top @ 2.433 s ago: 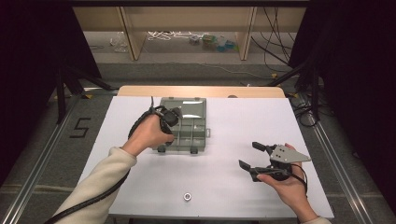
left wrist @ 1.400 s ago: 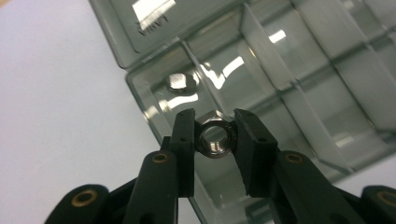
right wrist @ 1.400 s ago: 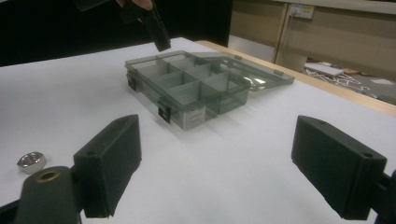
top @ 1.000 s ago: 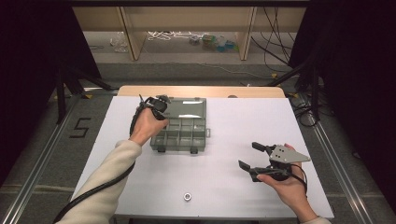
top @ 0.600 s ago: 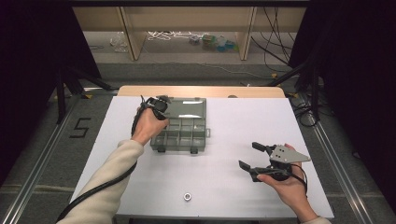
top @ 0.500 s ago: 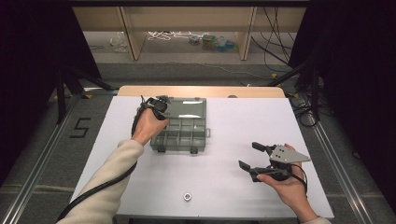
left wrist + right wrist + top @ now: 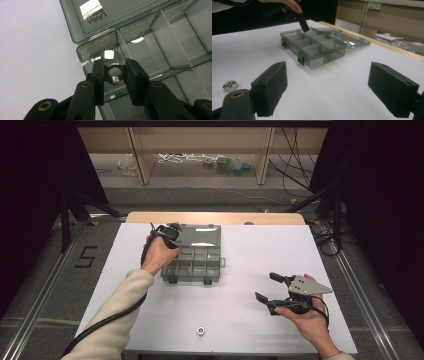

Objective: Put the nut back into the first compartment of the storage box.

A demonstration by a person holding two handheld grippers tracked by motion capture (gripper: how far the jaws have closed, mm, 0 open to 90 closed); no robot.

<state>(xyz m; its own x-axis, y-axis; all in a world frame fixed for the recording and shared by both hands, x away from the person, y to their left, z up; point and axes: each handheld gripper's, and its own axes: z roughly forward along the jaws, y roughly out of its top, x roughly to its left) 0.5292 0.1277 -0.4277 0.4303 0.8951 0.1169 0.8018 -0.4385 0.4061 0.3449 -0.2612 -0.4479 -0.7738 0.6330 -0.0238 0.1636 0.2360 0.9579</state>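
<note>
A smoky transparent organizer box (image 7: 190,276) lies open left of the table's middle, its lid (image 7: 200,235) folded flat behind it. My left gripper (image 7: 170,231) hangs over the box's far left corner, shut on a shiny hex nut (image 7: 113,75). In the left gripper view the nut sits between the two pads (image 7: 98,72), above a corner compartment of the box (image 7: 160,27). My right gripper (image 7: 269,287) rests in a hand at the near right, open and holding nothing. The right gripper view shows its jaws wide apart (image 7: 329,82), the box (image 7: 317,61) and the left gripper (image 7: 303,25) farther off.
A second loose hex nut (image 7: 200,331) lies on the white tabletop near the front edge, also seen in the right gripper view as a nut (image 7: 230,85) at the left. The box's compartments look empty. Shelving and cables stand beyond the table's far edge.
Since the oldest frame my left hand has moved away from me to the box's far left corner. Over the last second nothing has visibly shifted.
</note>
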